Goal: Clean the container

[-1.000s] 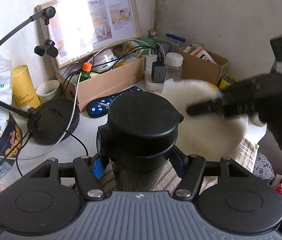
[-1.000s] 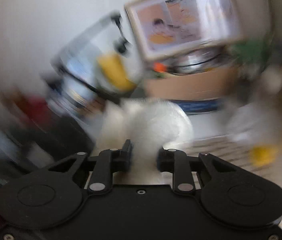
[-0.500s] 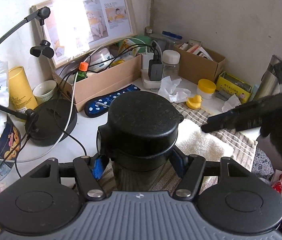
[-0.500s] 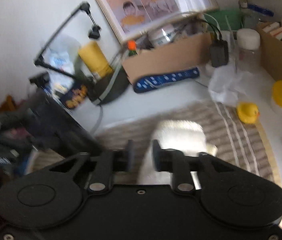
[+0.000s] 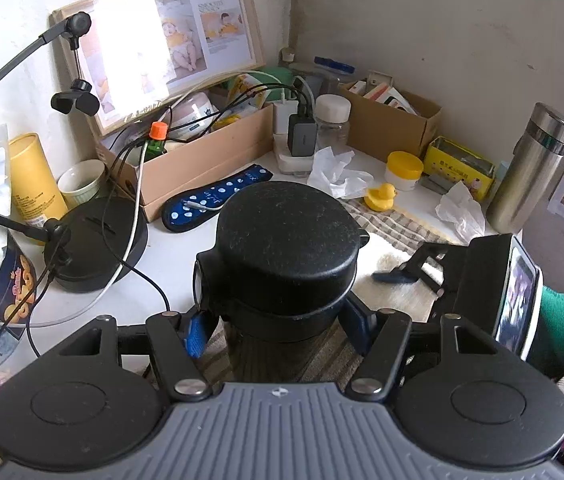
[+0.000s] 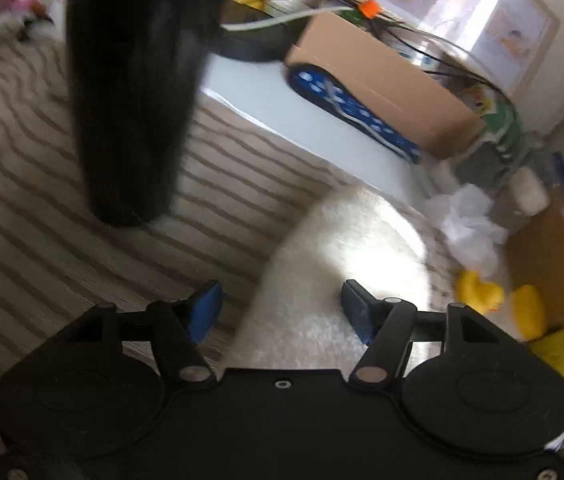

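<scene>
A black container with a broad black lid (image 5: 286, 240) stands upright on the striped mat (image 5: 402, 224). My left gripper (image 5: 277, 332) is shut on its ribbed body just under the lid. In the right wrist view the container's dark body (image 6: 129, 100) rises at the upper left. A white fluffy cloth (image 6: 346, 248) lies flat on the mat (image 6: 41, 200), to the right of the container. My right gripper (image 6: 280, 308) hangs open low over the cloth's near end, its pads apart and not pressing on it. The left wrist view shows that gripper (image 5: 414, 268) over the cloth (image 5: 398, 296).
A yellow rubber duck (image 5: 380, 197), a yellow-lidded jar (image 5: 404, 164), crumpled tissues (image 5: 336, 172) and a steel flask (image 5: 530, 168) stand behind the mat. A cardboard box (image 5: 201, 160), a blue dotted case (image 5: 213, 200) and a lamp base (image 5: 97, 240) crowd the left. A green sleeve (image 5: 562, 320) is at the right.
My right gripper came down from beside the container's lid to the mat, rolled, and opened its jaws; the white cloth now lies flat on the mat. The left gripper stayed still.
</scene>
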Available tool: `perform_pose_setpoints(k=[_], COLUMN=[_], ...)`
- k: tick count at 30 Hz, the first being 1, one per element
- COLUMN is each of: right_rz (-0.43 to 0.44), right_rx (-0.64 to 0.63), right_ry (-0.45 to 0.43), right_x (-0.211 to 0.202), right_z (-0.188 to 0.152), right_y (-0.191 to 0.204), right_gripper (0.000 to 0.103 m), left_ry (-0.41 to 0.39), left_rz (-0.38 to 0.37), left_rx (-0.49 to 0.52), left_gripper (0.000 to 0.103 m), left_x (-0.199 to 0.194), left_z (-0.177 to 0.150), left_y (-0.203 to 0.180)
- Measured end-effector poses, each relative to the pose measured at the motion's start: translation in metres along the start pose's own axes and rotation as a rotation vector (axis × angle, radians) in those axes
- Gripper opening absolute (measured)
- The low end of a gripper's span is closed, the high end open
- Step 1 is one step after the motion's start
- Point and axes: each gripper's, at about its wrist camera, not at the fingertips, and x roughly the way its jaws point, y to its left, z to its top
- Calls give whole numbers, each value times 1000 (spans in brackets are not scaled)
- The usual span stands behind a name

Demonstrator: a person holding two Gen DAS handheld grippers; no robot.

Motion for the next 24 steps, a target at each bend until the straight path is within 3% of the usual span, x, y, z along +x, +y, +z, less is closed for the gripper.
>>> perform_pose_setpoints(k=[3, 8, 9, 11, 12, 13, 15, 17, 20, 22, 23, 24], right_rz=[-35, -85, -75, -34, 19, 144, 497, 623, 505, 502, 526, 562], right_rx=[26, -37, 1, 119, 216, 395, 842, 1045, 919, 872, 880, 897], right_ry=[38, 65, 70, 78, 59, 10, -131, -103, 28, 44, 30, 14], right_x=[4, 14, 16, 13, 7, -2, -9, -2, 5, 5, 3, 1], right_z=[-1, 6, 6, 3, 0, -6, -39, -64, -73, -74, -75, -74], right_y=[-11, -8, -13, -29, -43, -65, -109, -123, -108, -100, -99, -99], right_gripper=[54, 56, 55, 31, 26, 26, 24, 26, 32, 40, 52, 58], left_ry=[-2, -1, -1, 0, 1, 2, 4, 5, 6, 10, 11, 12], left_rz=[-11, -23, -26, -31, -34, -37, -42, -46, -49, -53, -54, -54], left_rx=[0, 7, 7, 6, 5, 4, -3, -5, -1, 3, 5, 7], left_gripper=[64, 64, 64, 64, 64, 64, 64, 64, 64, 64, 64, 64], left_x=[-1, 0, -1, -2, -2, -2, -3, -4, -4, -5, -5, -5], left_z=[-1, -1, -2, -3, -3, -3, -4, -5, -5, -6, -6, -6], left_y=[2, 4, 5, 6, 7, 8, 10, 11, 11, 11, 11, 10])
